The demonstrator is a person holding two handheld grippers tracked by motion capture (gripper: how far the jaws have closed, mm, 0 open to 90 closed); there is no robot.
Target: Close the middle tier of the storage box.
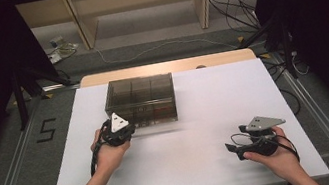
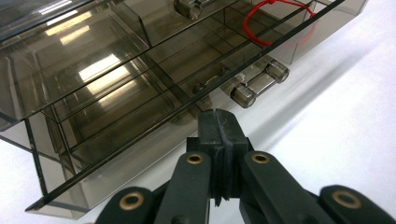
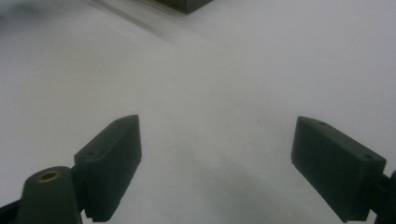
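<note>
Left gripper (image 2: 218,122): jaws pressed fully together, nothing between them; tips sit at the front edge of the box lid, beside a hinge-like latch, touching or nearly touching it.
Right gripper (image 3: 217,163): jaws spread wide, holding nothing; parked over bare table, well apart from the box.
Compartment box (image 1: 140,96): smoky clear plastic, divided inside; stands at the far left-centre of the white table (image 1: 209,130).
Lid (image 2: 93,70): appears lifted slightly off the base along the front, its edge running diagonally in the left gripper view.
Latch (image 2: 259,84): clear cylindrical clasp on the front wall, just beside the closed tips.
Red loop (image 2: 275,23): thin cord or band lying in a far compartment, seen through the lid.
Step in hand (judged): prising or lifting the lid with the closed left tips.
Handling advice: keep the tips under the lid edge near the latch, lift slowly and evenly so the light box does not slide or tip; bring the free right gripper to steady the base if it shifts.
Risk: tips slipping off the smooth plastic edge.
</note>
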